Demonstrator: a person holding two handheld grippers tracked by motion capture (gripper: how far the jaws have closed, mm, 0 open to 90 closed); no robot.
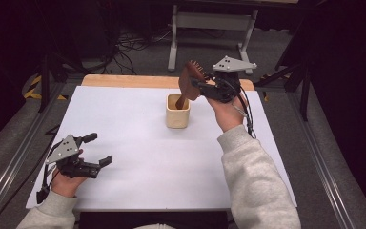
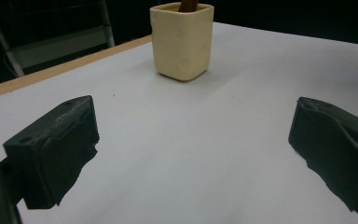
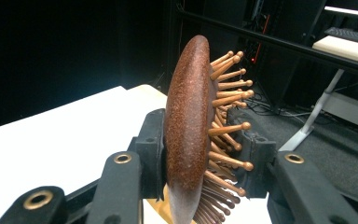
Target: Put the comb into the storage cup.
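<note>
Currently: right gripper clamped on wooden hairbrush head, handle tip inside cream square cup mid-tabletop | left gripper wide open, empty, resting near front-left | tip: keep brush upright, lower straight, release only once handle bottoms out.

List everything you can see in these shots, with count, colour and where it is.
Hairbrush: one, brown wood with pin bristles, held over the cup, handle end down in it.
Cup: one, cream, squarish, far middle of the table.
Table: one, white top with a wooden far edge.
Stand: one, grey metal, on the floor beyond the table.
Right gripper: one, black, jaws clamped on the hairbrush head.
Left gripper: one, black, jaws open, near left of the table.
</note>
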